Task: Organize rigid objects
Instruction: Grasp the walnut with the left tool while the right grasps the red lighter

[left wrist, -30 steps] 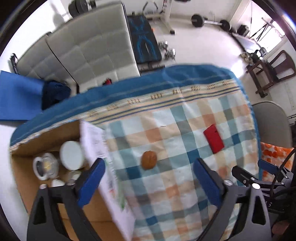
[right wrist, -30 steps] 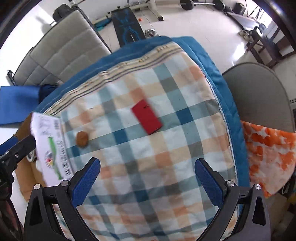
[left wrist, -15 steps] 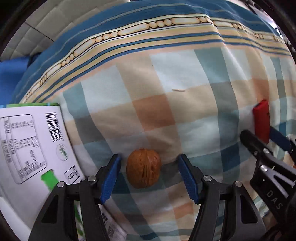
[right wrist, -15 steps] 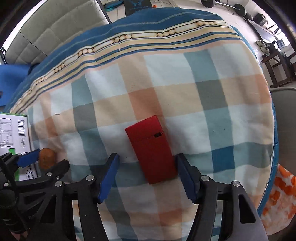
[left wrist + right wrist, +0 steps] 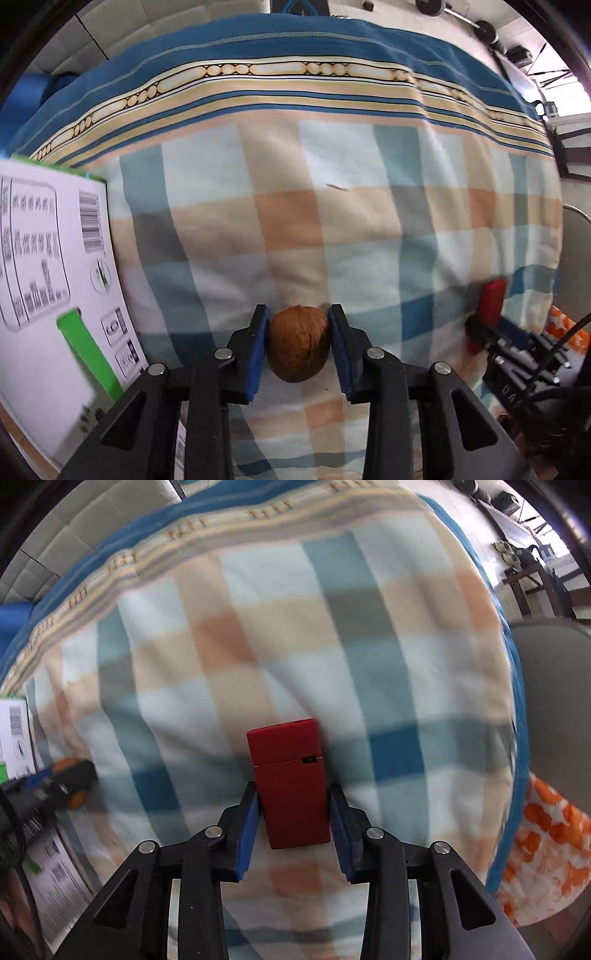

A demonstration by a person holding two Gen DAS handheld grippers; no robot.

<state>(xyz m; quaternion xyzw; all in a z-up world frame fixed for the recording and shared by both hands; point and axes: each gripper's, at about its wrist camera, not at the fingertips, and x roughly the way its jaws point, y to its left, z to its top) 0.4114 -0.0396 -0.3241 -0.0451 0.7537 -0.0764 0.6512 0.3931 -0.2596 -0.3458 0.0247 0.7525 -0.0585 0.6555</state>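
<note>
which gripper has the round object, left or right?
The left gripper: its jaws clamp the round brown walnut. The right gripper holds a flat red box.

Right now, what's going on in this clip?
A person is working with two handheld grippers over a checked blanket. The left gripper has its jaws shut on a walnut. The right gripper has its jaws against both sides of a small red box. Both things sit low against the blanket; whether either is lifted is unclear. A white printed carton stands at the left edge.
</note>
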